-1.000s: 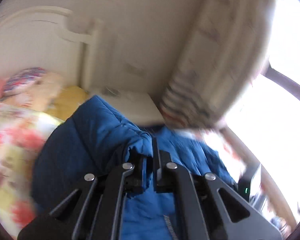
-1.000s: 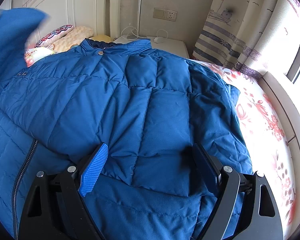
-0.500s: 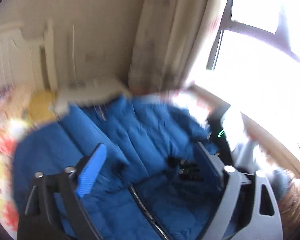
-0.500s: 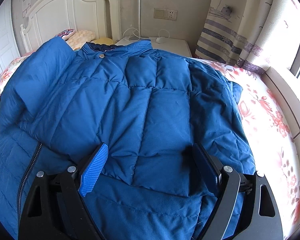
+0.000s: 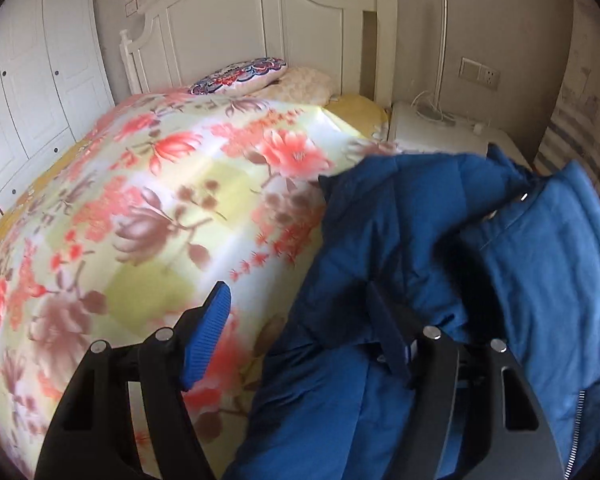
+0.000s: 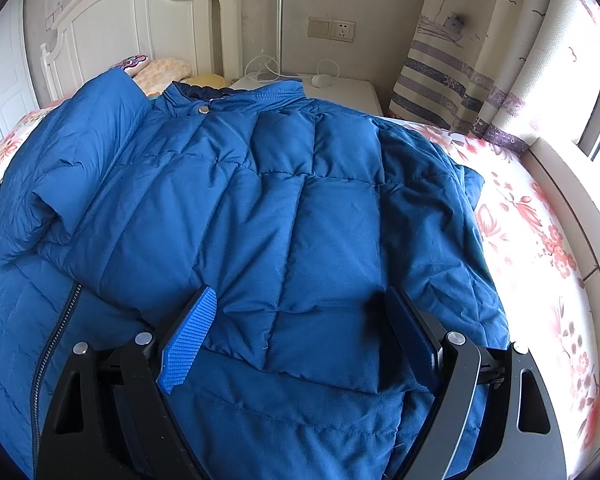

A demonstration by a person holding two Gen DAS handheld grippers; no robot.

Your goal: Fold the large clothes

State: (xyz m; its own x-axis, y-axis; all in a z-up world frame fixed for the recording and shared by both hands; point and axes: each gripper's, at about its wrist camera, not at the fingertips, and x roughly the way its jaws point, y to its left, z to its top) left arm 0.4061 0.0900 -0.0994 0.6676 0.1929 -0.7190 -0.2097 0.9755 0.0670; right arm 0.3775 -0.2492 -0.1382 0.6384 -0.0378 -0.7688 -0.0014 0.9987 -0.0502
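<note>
Puffer jacket (image 6: 268,216) lay soft and bulky ahead of the wide-open right gripper (image 6: 300,340); its hem looked easiest to pinch. Left gripper (image 5: 304,336) gaped too.

The jacket (image 6: 292,216) is matt blue quilted cloth with a metal zip. The bedspread (image 5: 140,216) is smooth floral cloth. Each claw's pads (image 6: 188,340) are ribbed blue plastic on matt black arms.

both wrist cams low, sharing jacket (image 6: 300,208), headboard (image 5: 260,32)
</note>
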